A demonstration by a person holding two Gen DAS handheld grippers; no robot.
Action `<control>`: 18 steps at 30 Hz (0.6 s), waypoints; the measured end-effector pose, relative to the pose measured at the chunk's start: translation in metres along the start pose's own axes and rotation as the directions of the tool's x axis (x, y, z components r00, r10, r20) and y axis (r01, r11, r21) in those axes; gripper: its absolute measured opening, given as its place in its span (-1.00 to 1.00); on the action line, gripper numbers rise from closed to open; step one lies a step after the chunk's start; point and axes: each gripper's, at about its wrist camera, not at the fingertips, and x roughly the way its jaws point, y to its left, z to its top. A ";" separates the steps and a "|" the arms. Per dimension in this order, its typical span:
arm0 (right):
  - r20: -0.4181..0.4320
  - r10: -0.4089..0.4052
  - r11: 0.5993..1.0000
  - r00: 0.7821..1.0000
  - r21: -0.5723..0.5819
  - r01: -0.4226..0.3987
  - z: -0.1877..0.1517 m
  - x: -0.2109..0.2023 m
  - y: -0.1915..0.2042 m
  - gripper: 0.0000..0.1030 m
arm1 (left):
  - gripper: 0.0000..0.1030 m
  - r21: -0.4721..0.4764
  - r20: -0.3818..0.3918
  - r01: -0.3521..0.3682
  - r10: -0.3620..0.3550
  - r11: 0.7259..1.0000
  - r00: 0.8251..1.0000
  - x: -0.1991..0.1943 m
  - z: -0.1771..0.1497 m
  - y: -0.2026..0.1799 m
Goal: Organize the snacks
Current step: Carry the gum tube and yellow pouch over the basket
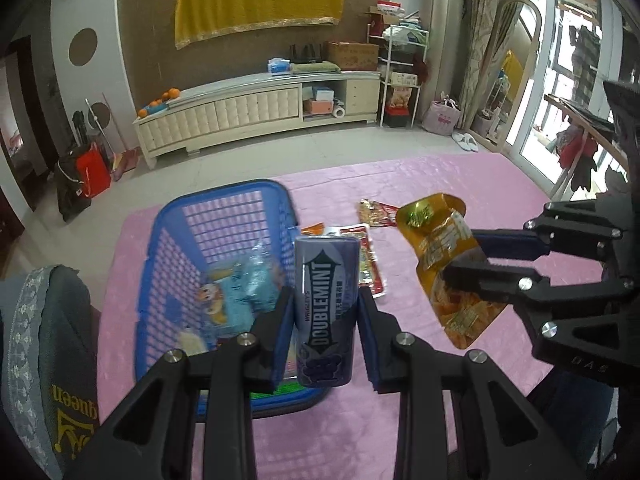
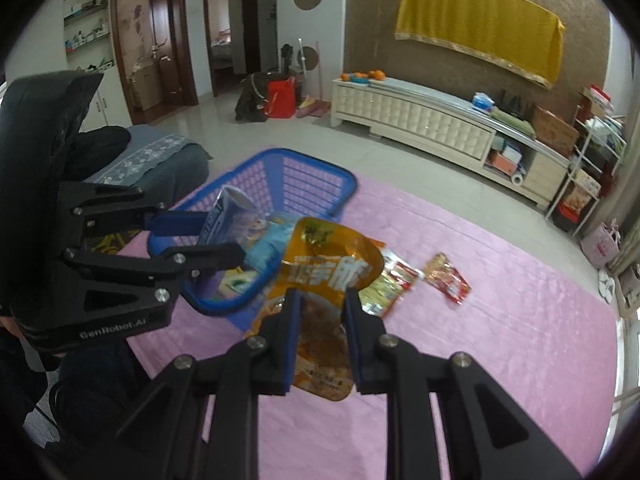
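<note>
Pink cloth [image 1: 460,184]: I see it spread across the whole work surface, with everything below resting on it or held above it.
Blue basket [image 1: 168,236]: it sits on the cloth at my left, a slotted plastic one, with a light blue snack packet [image 1: 244,288] and a few smaller packets lying inside.
Left gripper [image 1: 323,300]: I have its blue-padded fingers pinching the Doublemint tin [image 1: 325,308] from both sides, upright, raised just at the basket's right wall.
Right gripper [image 2: 320,300]: its pads are pressed onto the orange snack pouch [image 2: 324,272], gripping the pouch low down so the top flops forward; it hangs clear of the cloth, right of the basket.
Orange pouch from the left view: it dangles tilted from the right gripper's fingers [image 1: 496,272], well above the cloth and beside the tin.
Loose packets: a red and yellow wrapper [image 2: 394,280] lies flat just right of the basket, partly behind the pouch.
Small red packet [image 2: 448,278]: it lies alone on the cloth, farther right, apart from the rest.
</note>
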 end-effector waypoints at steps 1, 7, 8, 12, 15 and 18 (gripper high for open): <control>0.001 0.006 1.000 1.000 -0.001 -0.006 0.002 0.003 0.003 -0.51 | -0.44 -0.003 -0.004 -0.005 0.005 1.000 1.000 -0.001 -0.001 0.008; -0.011 0.035 0.999 0.999 -0.017 -0.035 0.023 0.027 0.033 -0.50 | -0.44 -0.012 -0.012 -0.022 0.022 1.000 1.000 -0.001 -0.010 0.047; -0.016 0.040 0.999 0.999 -0.022 -0.040 0.027 0.033 0.038 -0.50 | -0.44 -0.015 -0.016 -0.025 0.025 1.000 1.000 0.000 -0.011 0.052; -0.036 0.048 0.998 0.998 -0.035 -0.050 0.035 0.053 0.049 -0.50 | -0.44 -0.040 -0.050 -0.036 0.034 0.999 0.998 0.013 -0.017 0.074; -0.052 0.054 0.998 0.997 -0.030 -0.056 0.037 0.065 0.051 -0.50 | -0.44 -0.053 -0.072 -0.032 0.028 0.998 0.997 0.023 -0.022 0.084; -0.067 0.054 0.998 0.996 -0.027 -0.056 0.039 0.076 0.053 -0.49 | -0.44 -0.070 -0.091 -0.022 0.016 0.997 0.996 0.035 -0.026 0.089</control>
